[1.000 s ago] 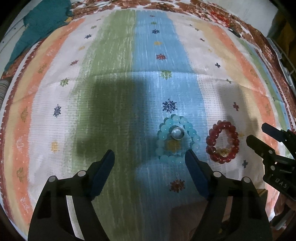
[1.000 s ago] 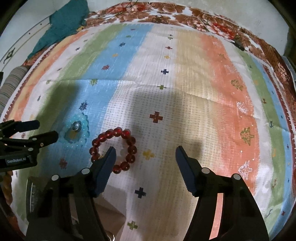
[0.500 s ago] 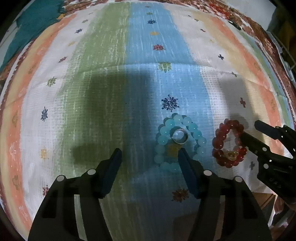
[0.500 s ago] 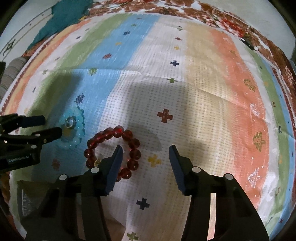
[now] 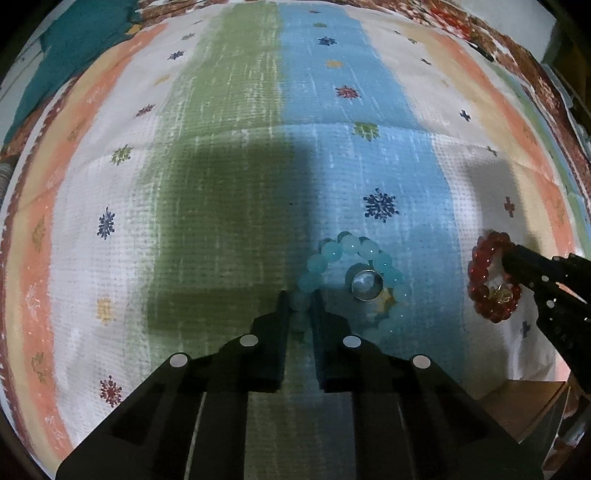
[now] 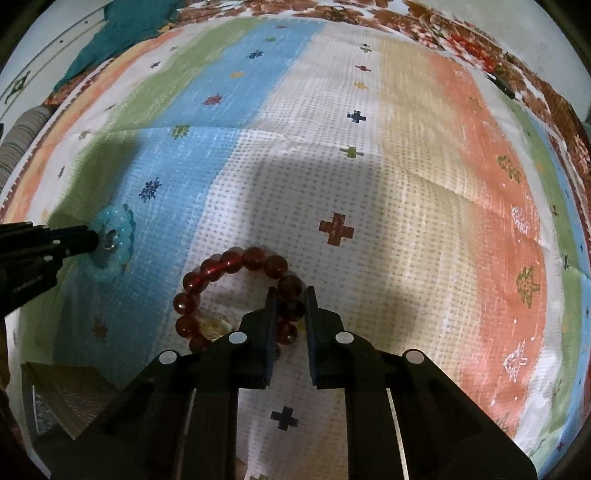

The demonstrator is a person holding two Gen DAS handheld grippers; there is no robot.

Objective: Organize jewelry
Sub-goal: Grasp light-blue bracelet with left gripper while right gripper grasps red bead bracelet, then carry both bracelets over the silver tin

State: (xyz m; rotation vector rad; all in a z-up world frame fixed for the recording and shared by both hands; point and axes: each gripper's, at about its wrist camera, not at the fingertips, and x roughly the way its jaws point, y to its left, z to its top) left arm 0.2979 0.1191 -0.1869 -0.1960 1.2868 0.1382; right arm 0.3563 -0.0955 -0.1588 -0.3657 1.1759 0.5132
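Note:
A pale blue bead bracelet [image 5: 347,251] lies on the striped cloth [image 5: 229,166] with a silver ring [image 5: 365,284] inside its loop. My left gripper [image 5: 298,302] is shut on the bracelet's left side, beads pinched between its fingers. A dark red bead bracelet [image 6: 236,262] with a gold charm [image 6: 218,323] lies to the right. My right gripper [image 6: 290,301] is shut on the red bracelet's right-hand beads. Each gripper shows at the edge of the other's view: the right gripper [image 5: 517,258] on the red bracelet [image 5: 484,266], the left gripper [image 6: 92,240] on the blue bracelet [image 6: 114,236].
A teal cloth [image 6: 125,33] lies at the far left corner. A brown patterned border [image 6: 424,29] runs along the far edge of the cloth. A cardboard box [image 6: 66,391] sits at the near edge between the two grippers. Bare striped cloth stretches beyond both bracelets.
Both grippers went from wide open to shut. The left one closed on the blue bracelet's left beads, the right one on the red bracelet's right beads. Both sank slightly toward the cloth.

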